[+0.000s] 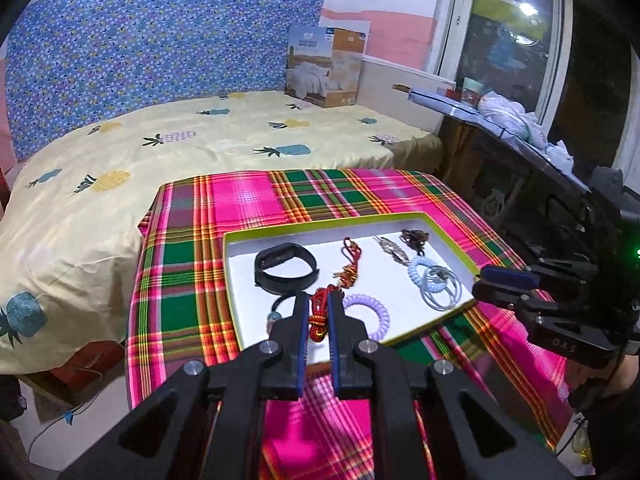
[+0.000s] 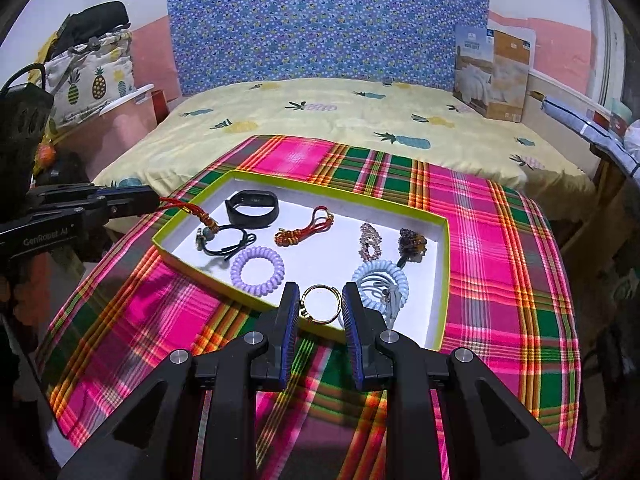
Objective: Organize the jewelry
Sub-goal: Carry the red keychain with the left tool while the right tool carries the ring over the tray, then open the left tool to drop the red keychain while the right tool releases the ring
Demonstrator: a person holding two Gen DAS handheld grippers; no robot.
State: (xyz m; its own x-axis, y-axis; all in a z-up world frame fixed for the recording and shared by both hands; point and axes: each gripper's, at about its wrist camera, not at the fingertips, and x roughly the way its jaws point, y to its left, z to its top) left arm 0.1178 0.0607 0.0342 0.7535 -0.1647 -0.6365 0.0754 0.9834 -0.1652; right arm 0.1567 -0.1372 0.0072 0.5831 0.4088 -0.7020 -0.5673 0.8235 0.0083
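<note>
The left gripper (image 1: 318, 312) is closed on a red knotted cord (image 1: 319, 316), carrying it over the tray (image 2: 438, 280). The right gripper (image 2: 320, 304) pinches a gold ring (image 2: 320, 305) above the tray's near edge, likely for placement inside.

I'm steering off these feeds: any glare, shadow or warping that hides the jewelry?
Left wrist: window glare stays off the tray; left gripper hides part of the red cord. Right wrist: fisheye bends the edges; gold ring is sharp in the right gripper.
</note>
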